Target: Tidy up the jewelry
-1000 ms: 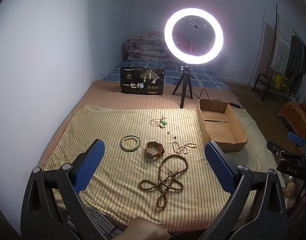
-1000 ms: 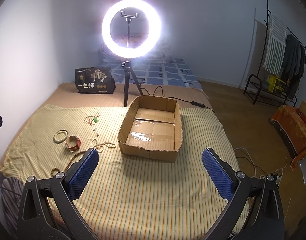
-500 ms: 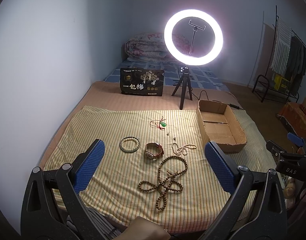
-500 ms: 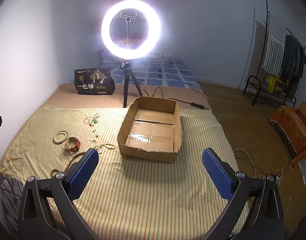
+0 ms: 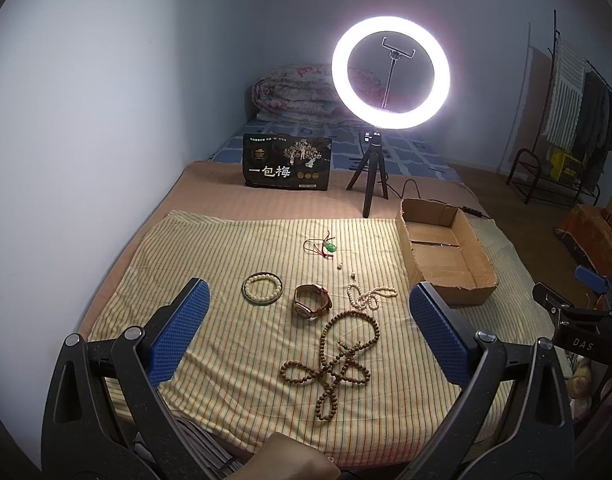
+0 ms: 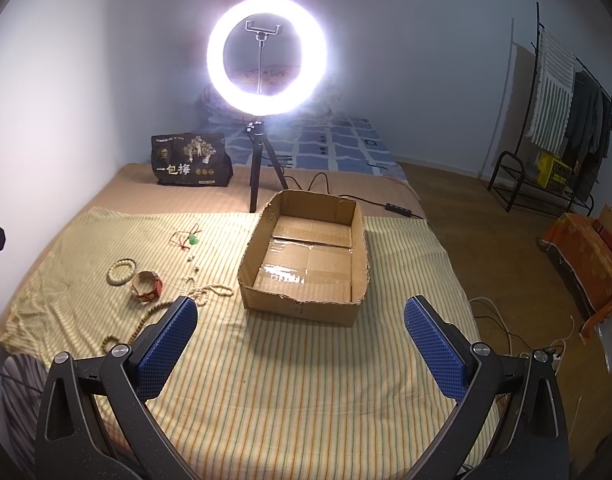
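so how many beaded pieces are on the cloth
3: a pale bead bracelet left of the watch, a white bead strand right of it, and a long brown bead necklace nearest the grippers. None looks hidden.

We note the watch [image 5: 311,303] left of the cardboard box [image 5: 446,256], ring light [image 5: 390,74] behind it; box apparently empty.

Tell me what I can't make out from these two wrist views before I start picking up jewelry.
- Brown bead necklace: right wrist view, partly hidden behind the right gripper's finger.
- Two small pale pieces: left wrist view, too small to identify.
- Watch face: turned away, unreadable in both views.
- Cardboard box near inner wall: left wrist view, hidden by its own side.
- Right gripper: left wrist view, cut off by the edge.
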